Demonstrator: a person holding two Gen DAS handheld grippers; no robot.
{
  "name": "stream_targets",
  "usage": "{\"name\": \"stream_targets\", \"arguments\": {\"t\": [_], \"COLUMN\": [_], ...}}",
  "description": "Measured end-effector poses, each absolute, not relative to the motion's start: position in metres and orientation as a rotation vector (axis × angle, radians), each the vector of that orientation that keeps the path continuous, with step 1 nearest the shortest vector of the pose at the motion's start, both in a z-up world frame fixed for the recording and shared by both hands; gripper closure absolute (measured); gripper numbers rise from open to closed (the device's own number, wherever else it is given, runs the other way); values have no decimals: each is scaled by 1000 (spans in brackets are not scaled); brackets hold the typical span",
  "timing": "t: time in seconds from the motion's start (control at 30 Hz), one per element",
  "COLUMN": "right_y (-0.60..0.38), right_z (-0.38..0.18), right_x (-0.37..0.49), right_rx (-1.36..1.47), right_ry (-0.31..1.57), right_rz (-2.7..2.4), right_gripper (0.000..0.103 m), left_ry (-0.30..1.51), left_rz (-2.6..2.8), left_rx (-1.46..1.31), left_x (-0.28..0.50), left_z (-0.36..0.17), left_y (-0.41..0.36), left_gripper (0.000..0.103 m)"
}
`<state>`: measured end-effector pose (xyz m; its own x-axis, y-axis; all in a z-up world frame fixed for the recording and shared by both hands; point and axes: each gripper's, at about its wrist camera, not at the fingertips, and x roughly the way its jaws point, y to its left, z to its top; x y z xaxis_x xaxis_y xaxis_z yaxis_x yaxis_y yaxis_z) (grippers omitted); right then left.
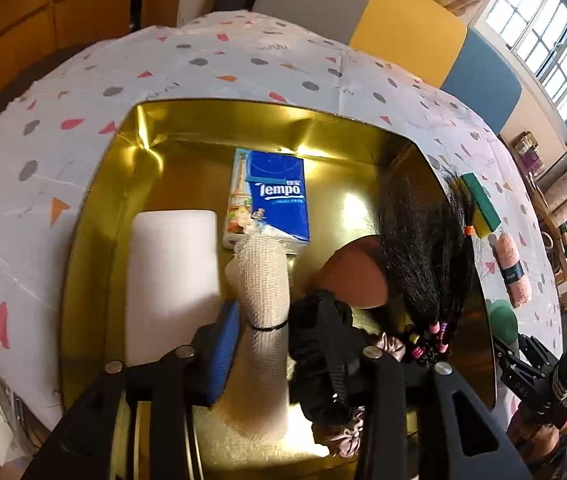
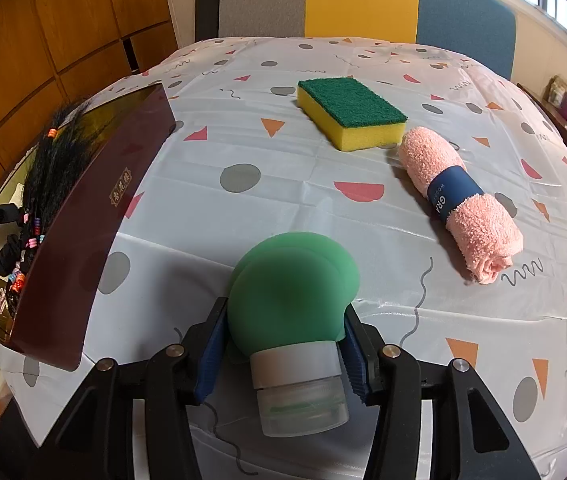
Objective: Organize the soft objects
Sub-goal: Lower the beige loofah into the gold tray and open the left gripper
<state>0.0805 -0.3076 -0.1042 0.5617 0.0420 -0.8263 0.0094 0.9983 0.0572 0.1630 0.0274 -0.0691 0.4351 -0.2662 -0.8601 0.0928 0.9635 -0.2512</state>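
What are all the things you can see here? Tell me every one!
box: 1, gold inside, dark red outside, on the table
tissue pack: 1, blue, in the box
white block: 1, in the box, left
gauze roll: 1, beige, in the box, between the left pads
hair piece: 1, black with coloured beads, in the box, right
scrunchies: black and pink, in the box
sponge: 1, green and yellow, on the tablecloth
towel roll: 1, pink
squeeze bottle: 1, green, in the right gripper
tablecloth: 1, white, patterned
left gripper: open
right gripper: holding
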Motion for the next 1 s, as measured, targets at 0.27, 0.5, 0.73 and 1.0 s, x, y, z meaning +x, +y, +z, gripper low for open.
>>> {"name": "stream_targets", "arguments": {"t": [0.27, 0.5, 0.73, 1.0], "right_y": [-304, -302, -302, -307], "right_z": [-104, -103, -101, -99], "right_x": [81, 80, 80, 77], "right_rx": [41, 34, 62, 126], "right_ry": [977, 975, 985, 1008], "right_rz": [2, -21, -42, -46], "right_gripper": [51, 53, 55, 55], "left_ry": [961, 883, 871, 871], "left_rz": [-171, -143, -155, -145], "left_rx": [-142, -116, -111, -121], "left_x": [123, 90, 73, 67], "left_z": [-34, -11, -9, -11], "left_y": [37, 40, 40, 47], "left_gripper": [60, 60, 60, 60]}}
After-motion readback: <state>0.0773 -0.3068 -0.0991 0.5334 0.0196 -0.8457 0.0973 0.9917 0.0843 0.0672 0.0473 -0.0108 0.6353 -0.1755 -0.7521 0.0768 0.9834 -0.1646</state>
